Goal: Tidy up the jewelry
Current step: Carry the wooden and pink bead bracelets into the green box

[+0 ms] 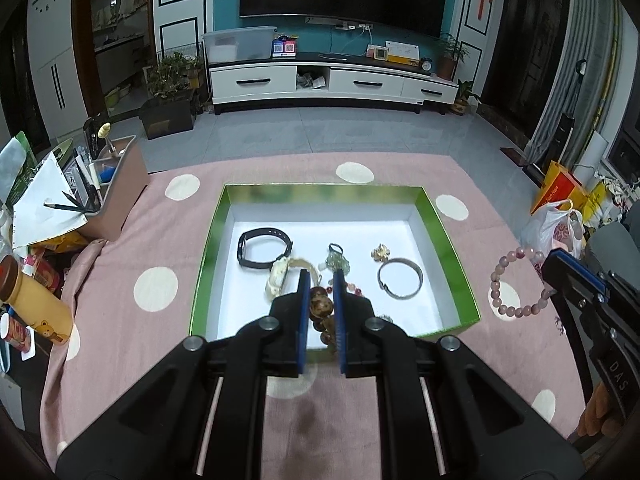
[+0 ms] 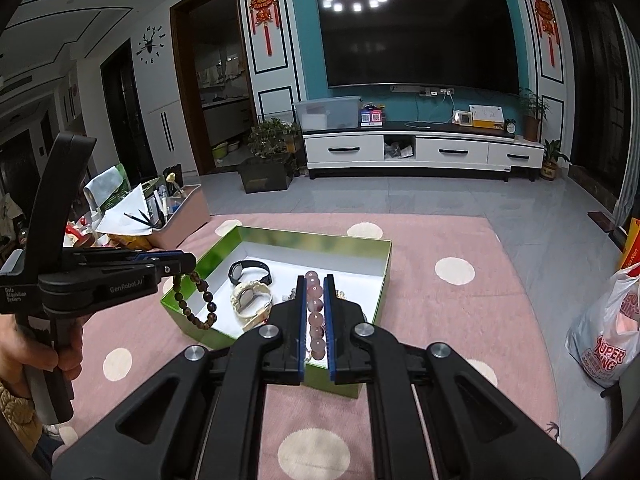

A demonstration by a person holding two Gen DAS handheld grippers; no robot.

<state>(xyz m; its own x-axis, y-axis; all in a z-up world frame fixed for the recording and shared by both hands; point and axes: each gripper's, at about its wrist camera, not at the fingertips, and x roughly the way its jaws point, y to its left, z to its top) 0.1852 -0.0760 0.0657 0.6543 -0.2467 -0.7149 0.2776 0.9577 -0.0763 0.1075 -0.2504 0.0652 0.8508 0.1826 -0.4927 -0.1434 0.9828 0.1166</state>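
brown bead bracelet (image 2: 198, 300): clamped in left gripper (image 1: 320, 308) jaws, loop hanging over box's near-left corner
pink bead bracelet (image 1: 516, 284): clamped in right gripper (image 2: 315, 316) jaws, hanging right of box, outside it
green box (image 1: 452, 236): ahead and below both; holds black band (image 1: 260, 248), cream watch (image 2: 250, 298), silver bangle (image 1: 400, 278)
nearer: left, already over the box
surface: bench under pink dotted cloth (image 2: 440, 320)
room: TV (image 2: 416, 36), white cabinet (image 2: 420, 152)

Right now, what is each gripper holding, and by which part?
Left gripper: brown bead bracelet, clamped on a few beads of the loop. Right gripper: pink bead bracelet, likewise clamped on part of its loop.
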